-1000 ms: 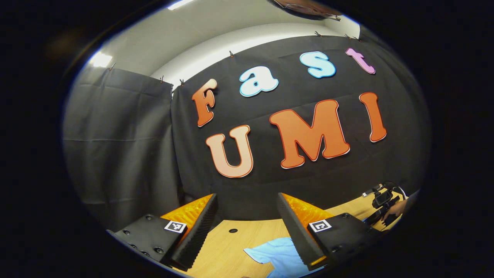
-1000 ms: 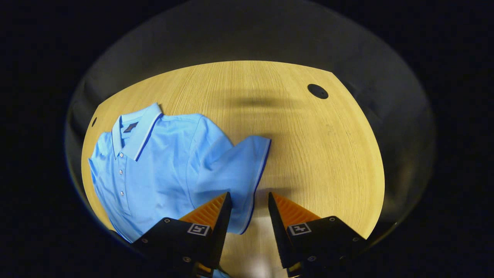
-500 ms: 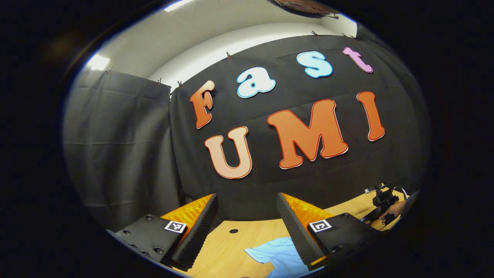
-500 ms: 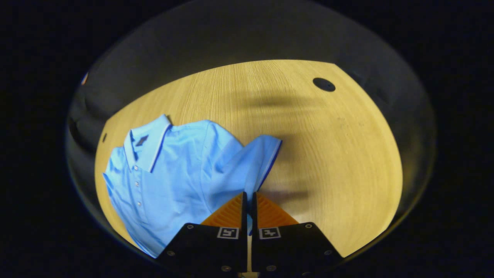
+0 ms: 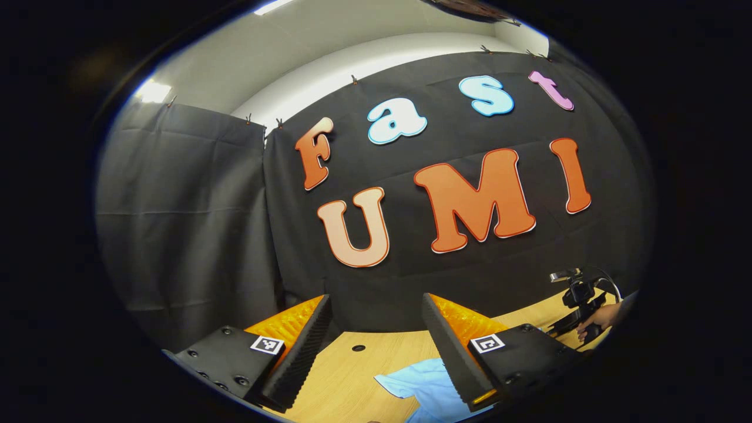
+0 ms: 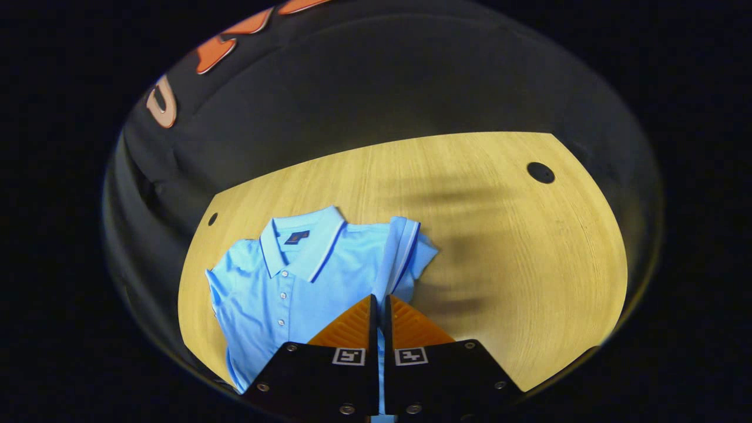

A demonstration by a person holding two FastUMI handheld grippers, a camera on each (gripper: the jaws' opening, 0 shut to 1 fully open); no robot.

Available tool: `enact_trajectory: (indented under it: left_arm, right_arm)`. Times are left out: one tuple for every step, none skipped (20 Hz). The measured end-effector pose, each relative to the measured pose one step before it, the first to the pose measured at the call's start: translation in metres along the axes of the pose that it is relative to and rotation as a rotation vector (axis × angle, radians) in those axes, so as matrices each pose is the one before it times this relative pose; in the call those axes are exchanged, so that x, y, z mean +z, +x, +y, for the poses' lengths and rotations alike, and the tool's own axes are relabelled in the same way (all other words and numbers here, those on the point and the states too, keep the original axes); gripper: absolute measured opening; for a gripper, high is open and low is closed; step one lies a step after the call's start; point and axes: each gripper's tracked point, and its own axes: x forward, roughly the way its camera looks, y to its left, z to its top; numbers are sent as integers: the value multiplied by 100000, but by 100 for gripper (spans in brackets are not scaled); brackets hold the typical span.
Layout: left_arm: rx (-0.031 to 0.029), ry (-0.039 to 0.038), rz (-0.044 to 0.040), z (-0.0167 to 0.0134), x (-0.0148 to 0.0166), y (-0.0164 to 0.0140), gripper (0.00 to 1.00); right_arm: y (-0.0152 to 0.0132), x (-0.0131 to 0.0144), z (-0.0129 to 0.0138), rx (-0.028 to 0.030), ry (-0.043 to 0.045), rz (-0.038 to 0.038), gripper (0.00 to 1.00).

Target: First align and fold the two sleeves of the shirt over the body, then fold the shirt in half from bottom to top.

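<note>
So, in the right gripper view the right gripper [image 6: 379, 311] sits at about 6 o'clock with its two fingers pressed together on a strip of light blue fabric. That strip is the sleeve [image 6: 404, 252] of the polo shirt [image 6: 294, 276], pinched near its dark-striped cuff and lifted off the table, so the cuff stands up as a narrow band running toward 12 o'clock from the fingertips. The shirt itself lies front-up on the wooden table [image 6: 517, 247], spreading toward 9 o'clock from the gripper, with its collar [image 6: 302, 238] pointing to roughly 11 o'clock and a row of small buttons [image 6: 283, 294] down the placket. You can see a dark tag inside the collar, too small to read. A round dark hole [image 6: 540, 172] sits in the tabletop out near 2 o'clock, well apart from the shirt, and a smaller one [image 6: 212, 219] sits near 10 o'clock, just off the shoulder.

Over in the left gripper view, the left gripper [image 5: 376, 341] is up off the table with its jaws spread wide and nothing between them, aimed at the booth wall. Down at 6 o'clock a corner of the shirt [image 5: 426, 390] shows on the table, partly behind the finger on the 5 o'clock side. Far off at 4 o'clock the other gripper [image 5: 578, 299] is in view with a hand [image 5: 599, 320] around it, too small to tell much.
</note>
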Motion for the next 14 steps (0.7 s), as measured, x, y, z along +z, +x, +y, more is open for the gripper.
enact_trajectory:
  left_arm:
    - [359, -666, 578, 355, -215, 263, 100]
    - [287, -971, 782, 444, -510, 250, 100]
    - [-41, -1084, 1057, 376, -480, 375, 100]
    - [-468, -1007, 1442, 295, -737, 377, 100]
    - [-704, -1109, 1659, 338, -764, 513, 100]
    - [-994, -1532, 2008, 383, -980, 511, 100]
    - [-1504, -2196, 2389, 313, -905, 690, 99]
    - [-1612, -2594, 2287, 256, -1041, 647, 99]
    - [-2217, -3121, 1862, 364, -957, 928, 99]
    - [-2611, -3347, 2934, 339, -1358, 1095, 100]
    - [-2027, -3164, 4392, 417, -1432, 1179, 100]
    - [-2349, -3332, 4964, 327, -1436, 1222, 100]
    - [-2143, -3149, 5239, 542, -1282, 1107, 100]
    - [-2062, -2595, 5585, 558, -1459, 1211, 100]
  right_arm:
    - [275, -246, 928, 740, -2395, 696, 4]
    - [152, -276, 1055, 1719, -1908, 1118, 4]
    - [326, -88, 726, 318, -922, 325, 4]
    - [418, -259, 791, 621, -251, 1158, 4]
    - [-119, -666, 1091, 2874, 398, 2414, 5]
    - [-123, -429, 880, 1950, 628, 2049, 7]
    - [-65, -499, 537, 1159, -119, 1497, 14]
    - [-538, -127, 481, 475, -740, -364, 17]
    - [-406, 89, 321, -277, -1354, -2045, 28]
    - [-874, 193, 61, -1362, -1496, -2453, 33]
    - [-821, -8, -1, -1364, -1004, -2183, 40]
    - [-788, 53, -64, -1290, -443, -1828, 44]
    - [-1029, -123, -226, -1564, 28, -1397, 48]
    - [-963, -45, -302, -1693, 1, -1522, 51]
